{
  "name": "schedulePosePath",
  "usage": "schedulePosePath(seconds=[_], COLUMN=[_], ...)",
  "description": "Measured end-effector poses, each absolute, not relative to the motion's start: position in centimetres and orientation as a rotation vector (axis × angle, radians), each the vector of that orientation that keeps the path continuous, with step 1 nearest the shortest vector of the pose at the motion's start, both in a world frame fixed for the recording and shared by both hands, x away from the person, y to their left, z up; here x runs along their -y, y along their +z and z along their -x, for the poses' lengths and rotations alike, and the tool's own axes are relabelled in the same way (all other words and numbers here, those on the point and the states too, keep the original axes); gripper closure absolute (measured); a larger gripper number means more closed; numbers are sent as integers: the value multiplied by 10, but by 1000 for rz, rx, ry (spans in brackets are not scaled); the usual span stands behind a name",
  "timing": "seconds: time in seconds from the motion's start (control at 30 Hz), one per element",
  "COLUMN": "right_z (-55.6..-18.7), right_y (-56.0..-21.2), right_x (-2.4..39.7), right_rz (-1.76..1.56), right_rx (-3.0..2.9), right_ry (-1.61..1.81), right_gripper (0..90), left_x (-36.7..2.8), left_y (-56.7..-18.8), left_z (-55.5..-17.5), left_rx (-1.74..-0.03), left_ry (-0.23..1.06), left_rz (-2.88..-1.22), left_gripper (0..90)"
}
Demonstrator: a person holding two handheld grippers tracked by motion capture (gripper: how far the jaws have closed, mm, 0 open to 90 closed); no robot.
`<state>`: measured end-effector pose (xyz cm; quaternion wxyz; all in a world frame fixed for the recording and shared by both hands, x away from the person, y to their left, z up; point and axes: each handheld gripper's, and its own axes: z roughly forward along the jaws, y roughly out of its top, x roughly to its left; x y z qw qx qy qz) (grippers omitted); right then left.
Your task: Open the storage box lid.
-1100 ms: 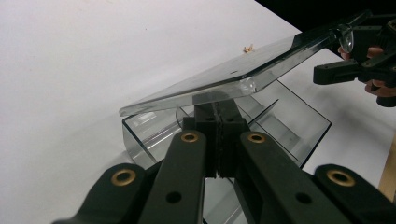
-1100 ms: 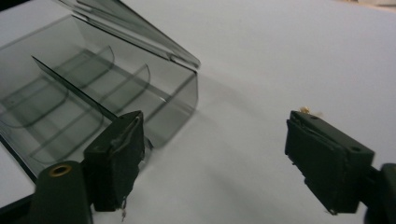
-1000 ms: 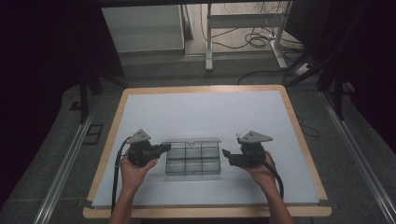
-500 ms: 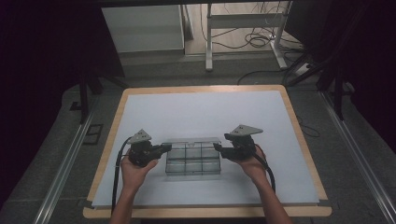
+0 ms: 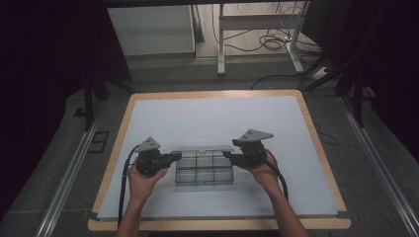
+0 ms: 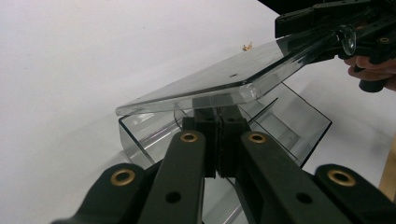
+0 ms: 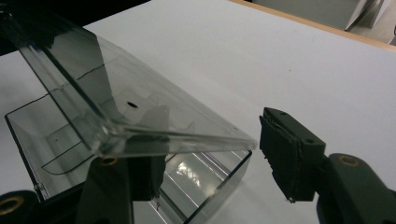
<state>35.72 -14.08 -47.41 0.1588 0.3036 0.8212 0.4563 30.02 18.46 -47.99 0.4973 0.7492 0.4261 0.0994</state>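
High view: the clear lid (image 5: pixel 202 148) hangs lifted over the compartment box (image 5: pixel 204 172). Left claw (image 6: pixel 219 116) is closed under its edge, right claw (image 7: pixel 210 154) gapes. I judge removal comes next.

Both grippers are black, each topped by a grey three-cornered plate. A black cable trails from the left gripper (image 5: pixel 175 156) along the bare forearm, another from the right gripper (image 5: pixel 227 154). The flat jaw links carry brass-coloured rivets and small holes, and the pads (image 7: pixel 287 154) are blocky black rubber. No sleeves are visible.
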Motion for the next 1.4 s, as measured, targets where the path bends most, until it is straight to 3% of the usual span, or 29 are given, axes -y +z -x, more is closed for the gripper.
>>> schedulePosePath(seconds=[1.03, 1.23, 1.4], right_z=[-360, -362, -363], right_y=[-473, -472, -472], right_x=[129, 128, 128], right_rz=[-804, -814, -818], right_rx=[-2379, -2371, -2364], right_ry=[1326, 1333, 1337], right_gripper=[510, 512, 515], left_x=[-188, -195, -198], left_y=[-480, -482, -482], left_z=[-297, -292, -289], left_rx=[-1035, -1063, -1102], left_ry=[236, 234, 266], left_rz=[-1811, -1809, -1826], left_gripper=[871, 816, 638])
